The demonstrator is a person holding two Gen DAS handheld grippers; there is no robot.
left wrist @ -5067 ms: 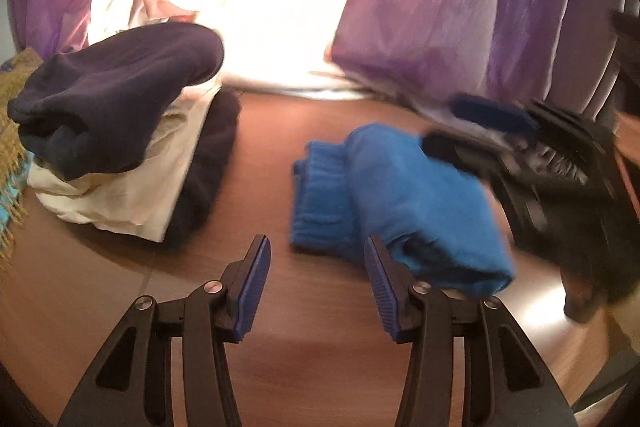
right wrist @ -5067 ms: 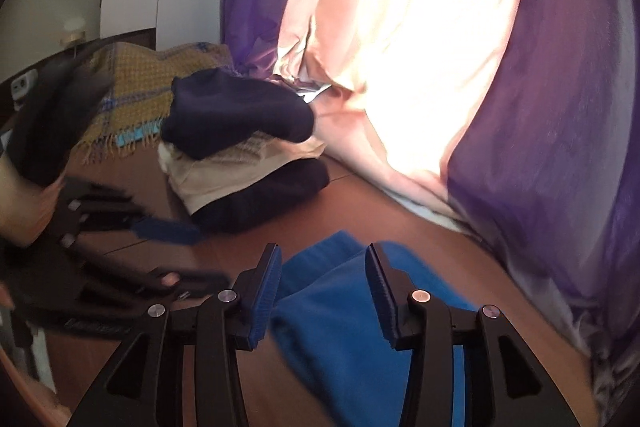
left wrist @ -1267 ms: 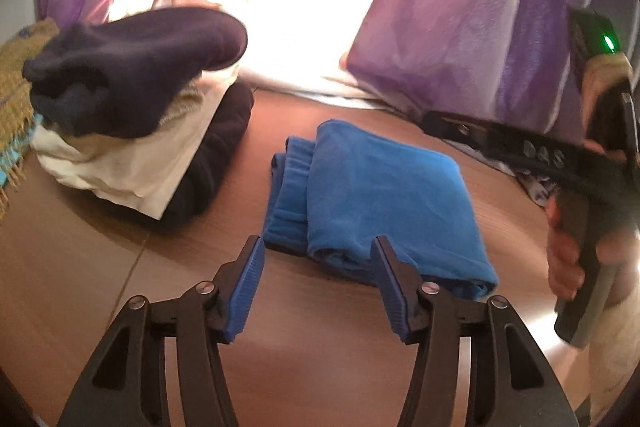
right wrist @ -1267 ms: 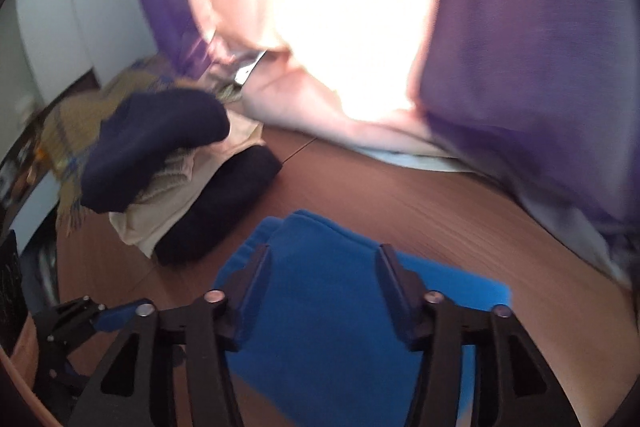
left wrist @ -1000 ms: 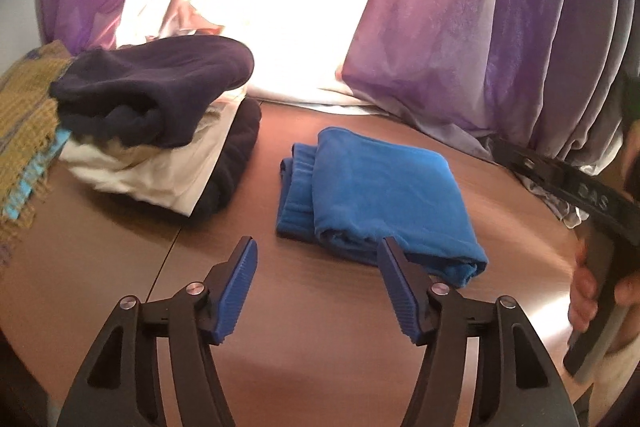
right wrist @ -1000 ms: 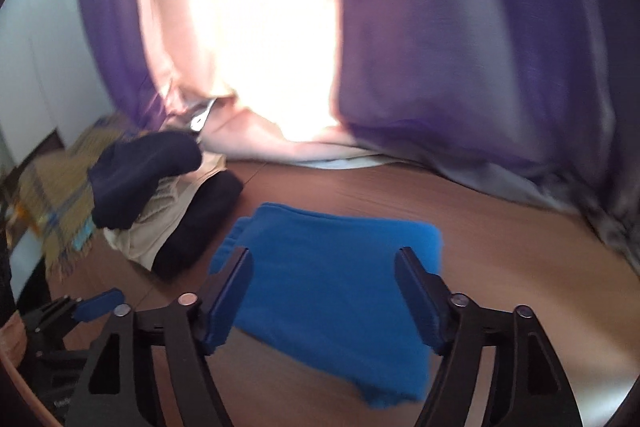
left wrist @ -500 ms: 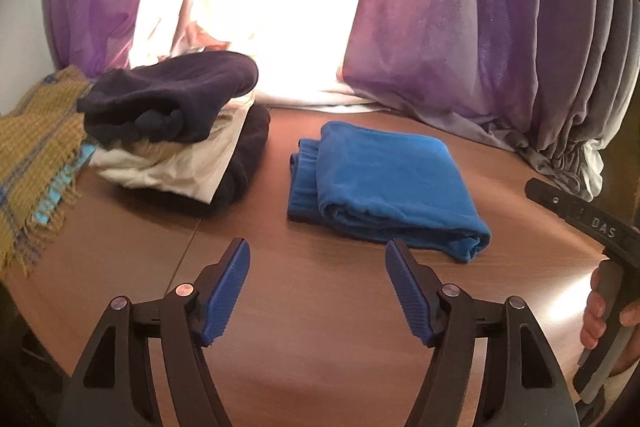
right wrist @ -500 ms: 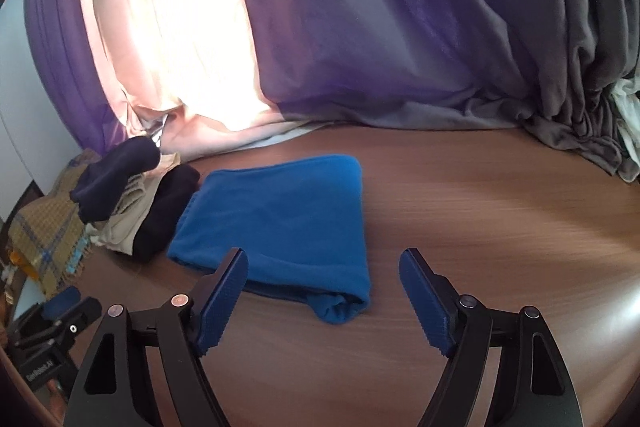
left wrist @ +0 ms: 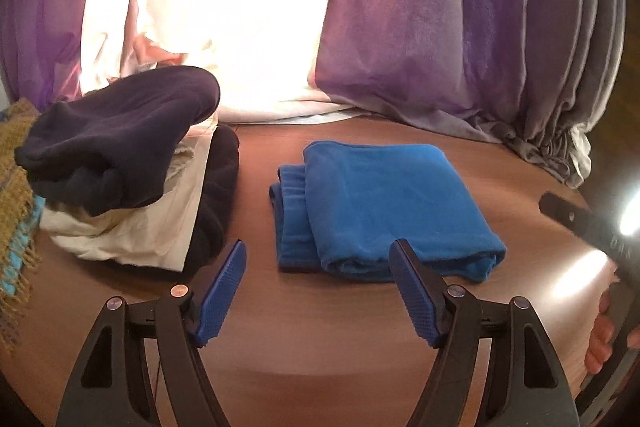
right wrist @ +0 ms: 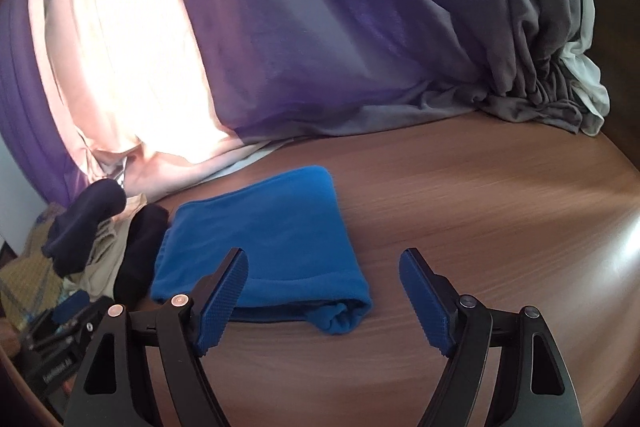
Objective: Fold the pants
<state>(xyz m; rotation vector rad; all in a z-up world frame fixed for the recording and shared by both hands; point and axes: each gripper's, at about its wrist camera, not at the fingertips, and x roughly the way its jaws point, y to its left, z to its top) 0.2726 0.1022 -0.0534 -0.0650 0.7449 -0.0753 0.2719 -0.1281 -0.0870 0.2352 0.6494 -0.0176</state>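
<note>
My left tool (left wrist: 316,291) and right tool (right wrist: 322,297) both gape wide, holding nothing, above the brown wooden desk (left wrist: 320,347). The folded blue pants (left wrist: 380,211) lie mid-desk, a clothes pile (left wrist: 132,171) just left, purple curtains (left wrist: 440,27) far behind.

I was in a home, most likely a bedroom or living room. Long purple curtains (left wrist: 420,39) hung behind my work surface, their gathered hems pooling on the wood, and daylight glared through a pale sheer curtain (left wrist: 224,11) between them. I worked over a brown wooden table (left wrist: 320,339) with a smooth, slightly shiny top. Household laundry lay on it: folded blue pants (left wrist: 380,203) beside a stack of folded clothes (left wrist: 132,179) in navy, cream and black. A mustard plaid blanket (left wrist: 16,187) with a fringe lay at the table's far left edge.
</note>
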